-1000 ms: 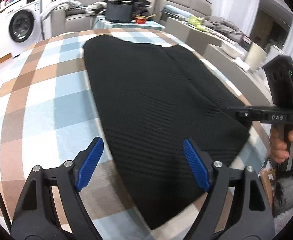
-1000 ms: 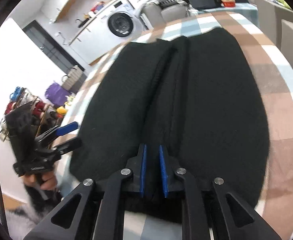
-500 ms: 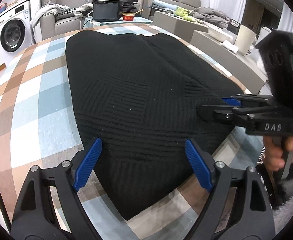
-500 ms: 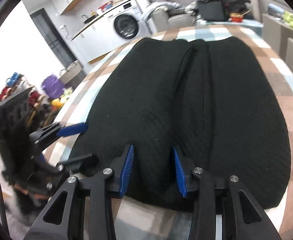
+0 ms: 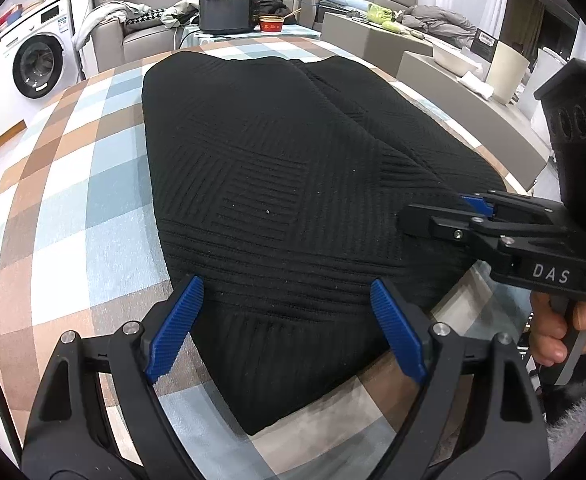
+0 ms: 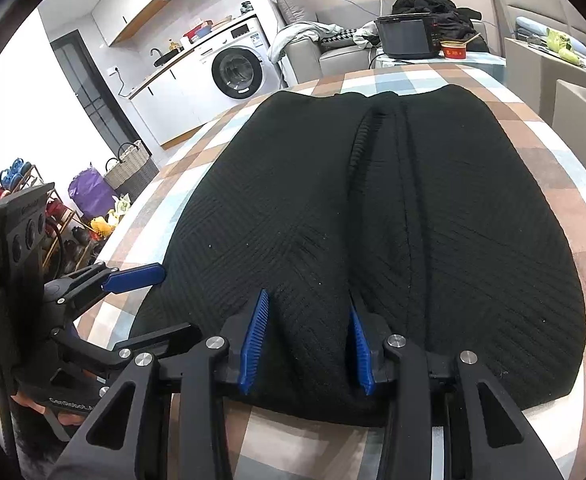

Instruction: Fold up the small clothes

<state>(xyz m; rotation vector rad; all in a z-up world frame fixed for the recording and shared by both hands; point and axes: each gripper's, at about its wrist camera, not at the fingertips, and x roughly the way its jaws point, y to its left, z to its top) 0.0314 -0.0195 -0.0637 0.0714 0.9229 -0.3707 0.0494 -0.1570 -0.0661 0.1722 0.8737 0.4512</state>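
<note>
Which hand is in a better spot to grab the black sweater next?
Probably the right gripper. Its open fingers straddle a raised ridge at the near hem of the black sweater, so closing should pinch cloth. The left gripper is open wider, over flat fabric near the corner, so it looks less ready.

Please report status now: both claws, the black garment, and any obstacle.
Left claw open, over near hem. Right claw open, straddling near edge, nothing gripped. Black knit garment flat on checked tablecloth, side panels folded in. Nothing in the way.
</note>
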